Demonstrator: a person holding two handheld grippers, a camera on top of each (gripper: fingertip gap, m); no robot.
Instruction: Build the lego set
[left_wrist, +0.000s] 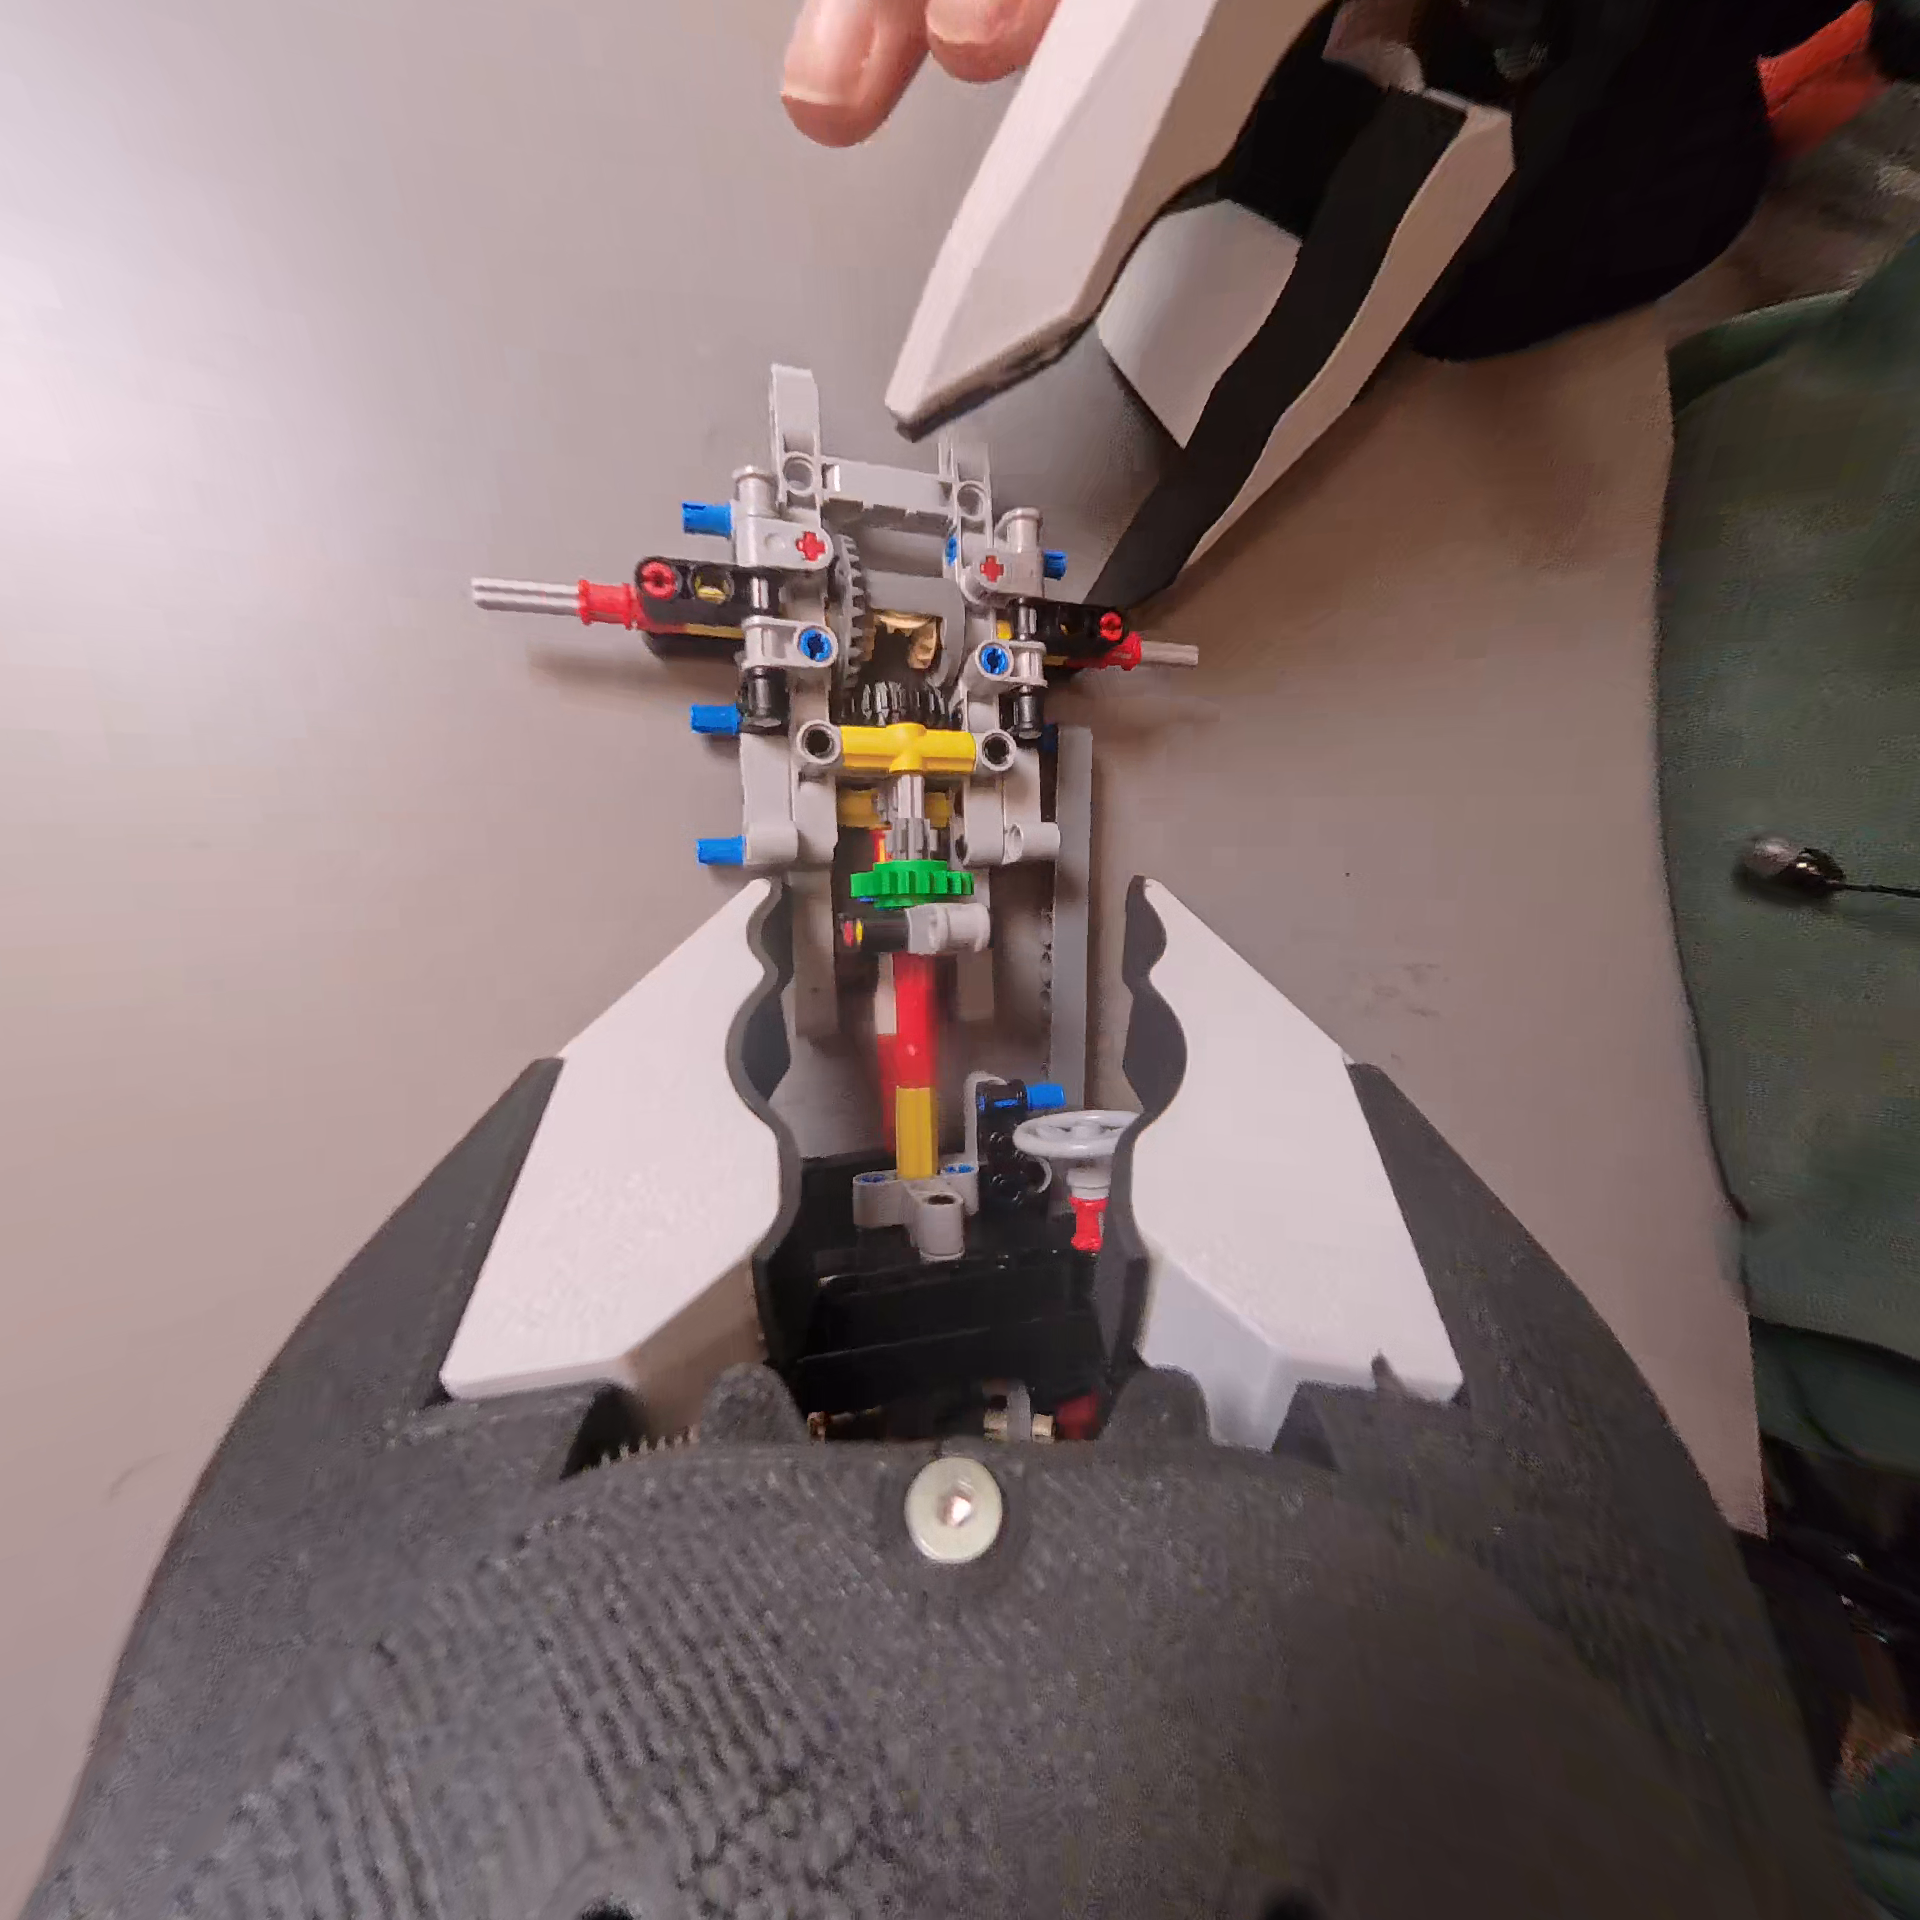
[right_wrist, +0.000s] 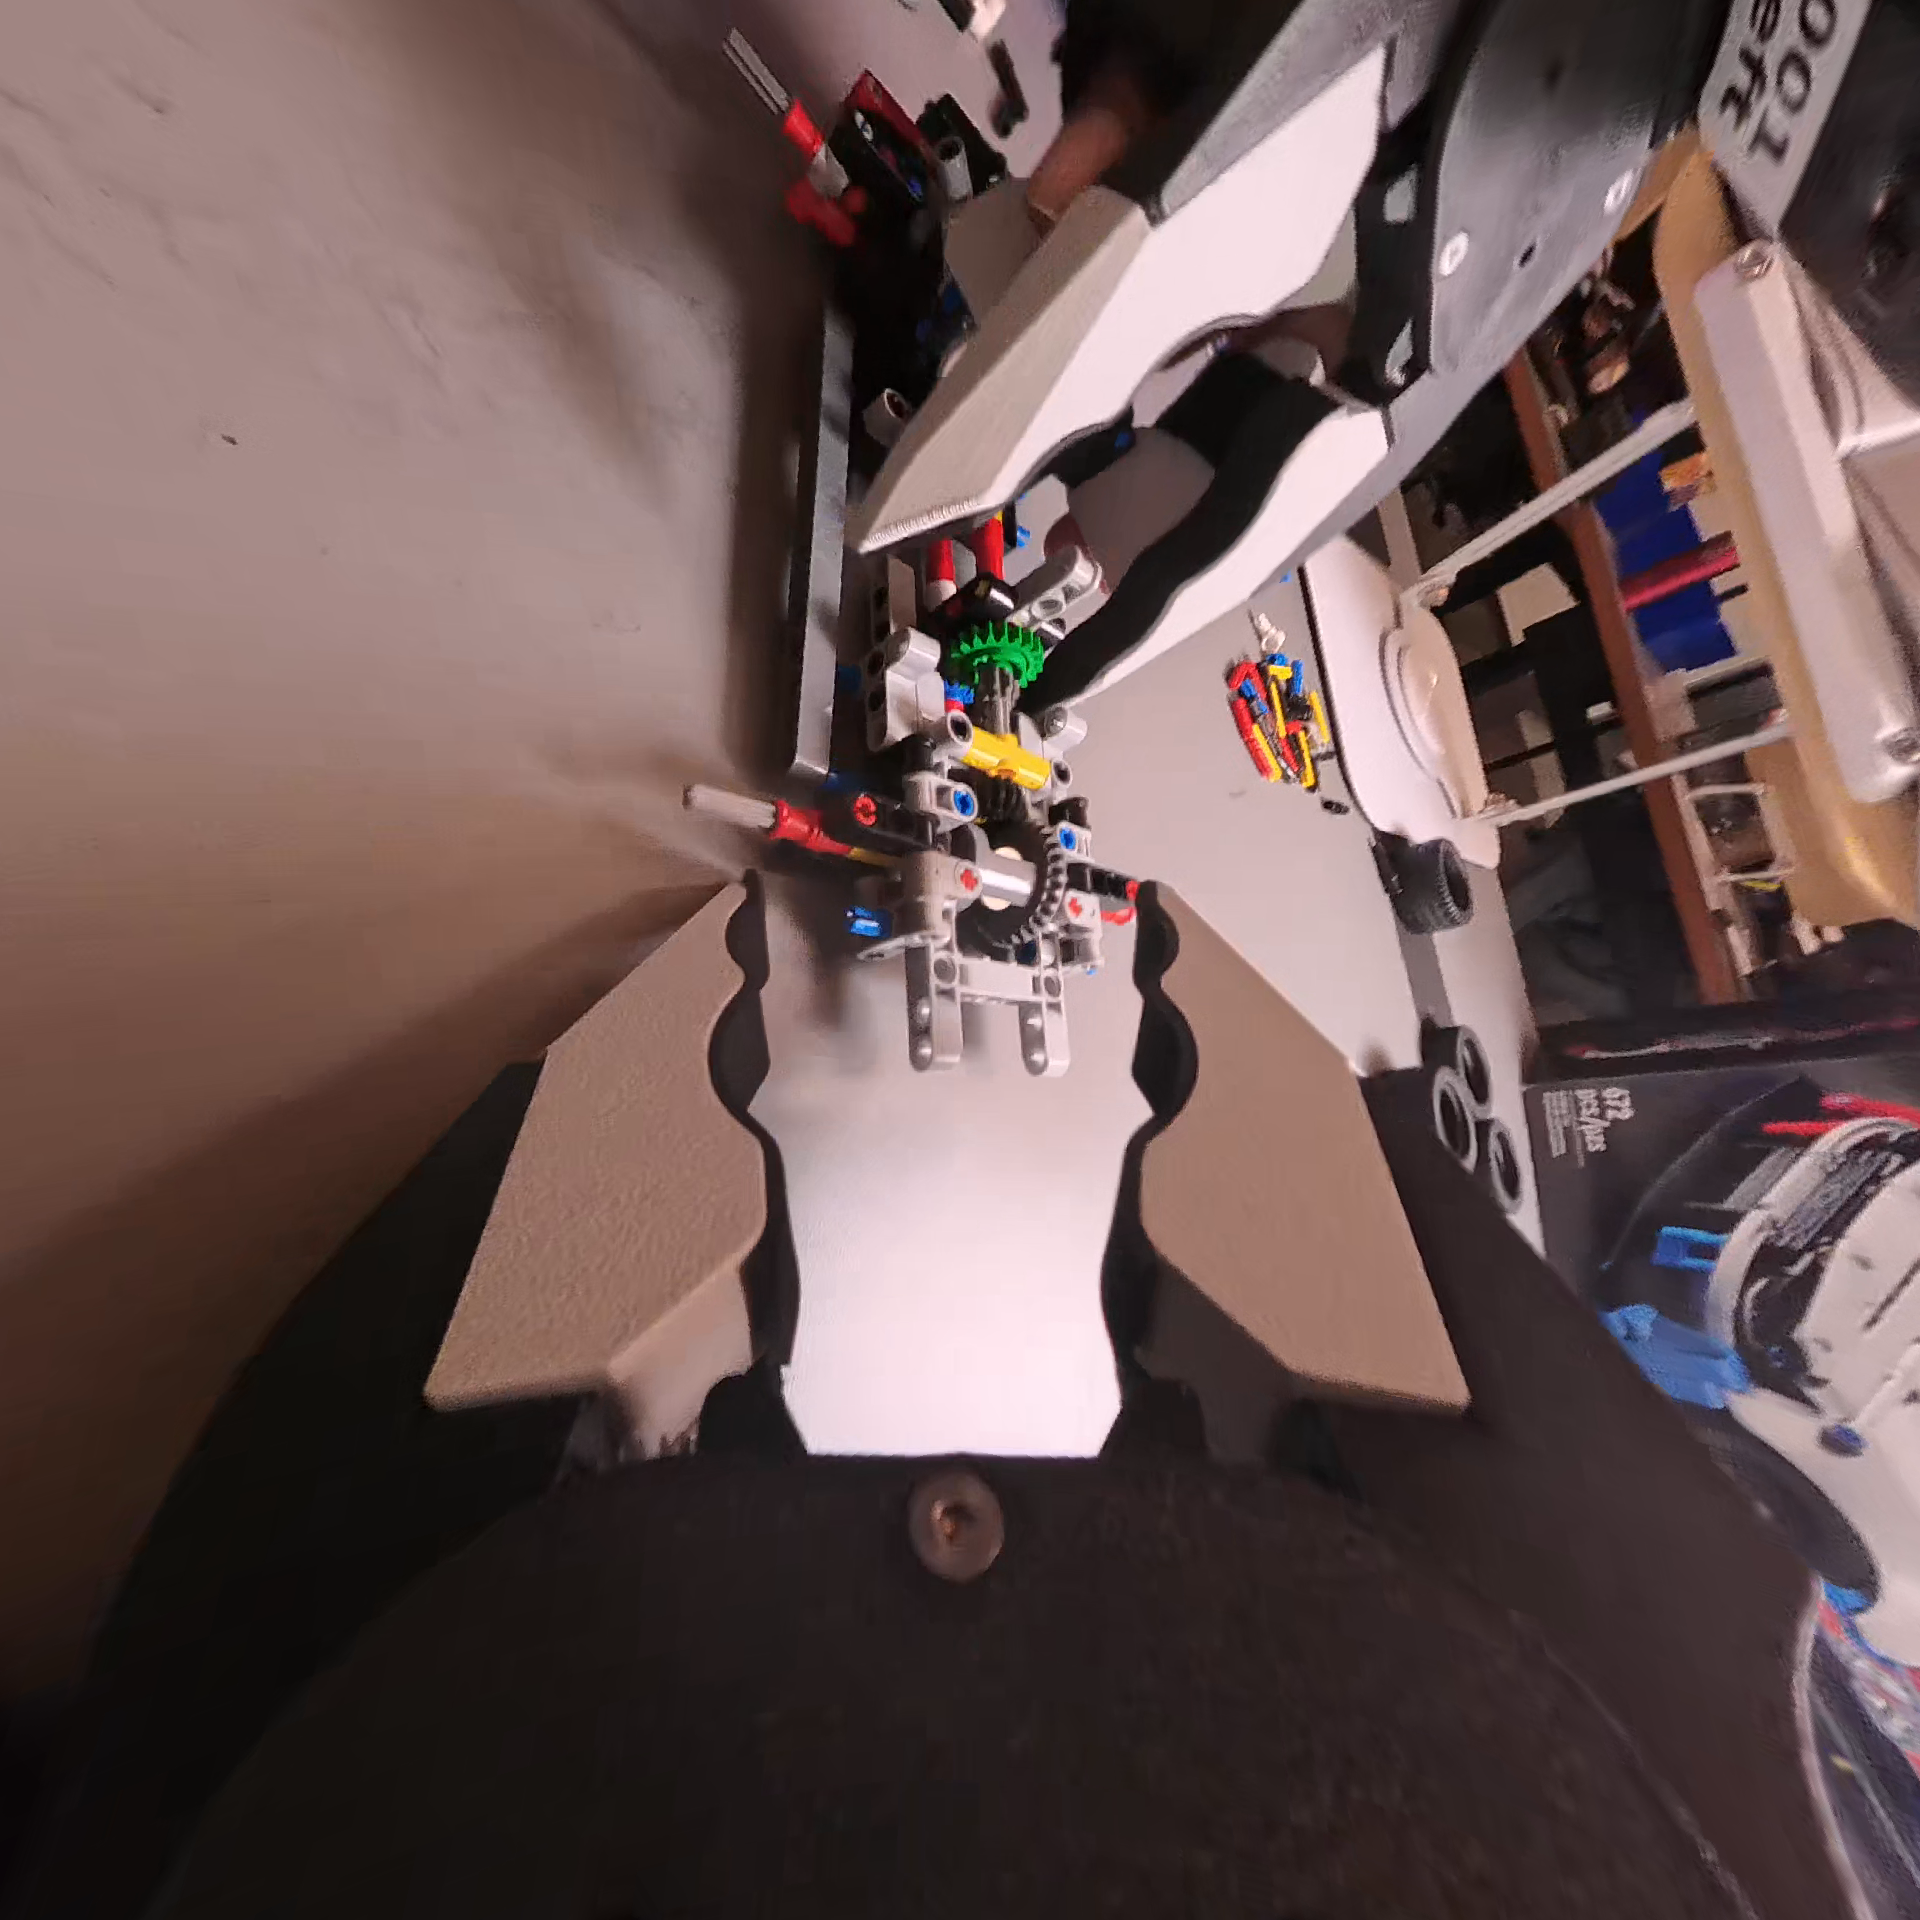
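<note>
The Lego assembly (left_wrist: 894, 665) is a grey Technic frame with gears, blue and red pins, a yellow connector, a green gear (left_wrist: 912, 883) and a red and yellow axle. It stretches forward over the grey table (left_wrist: 312, 520). My left gripper (left_wrist: 954, 885) is shut on the assembly's black rear block. My right gripper (left_wrist: 1008, 504) comes in from the top right, open, one finger by the frame's far right side. In the right wrist view my right gripper (right_wrist: 948, 894) is open around the assembly's (right_wrist: 987, 883) forked grey end. The left gripper (right_wrist: 951, 618) holds the other end.
A person's fingertips (left_wrist: 862, 62) show at the top. Green cloth (left_wrist: 1787, 727) lies at the right. A pile of loose pieces (right_wrist: 1278, 717), a black tyre (right_wrist: 1434, 883), the set's box (right_wrist: 1662, 1195) and more parts (right_wrist: 862, 135) lie around the table.
</note>
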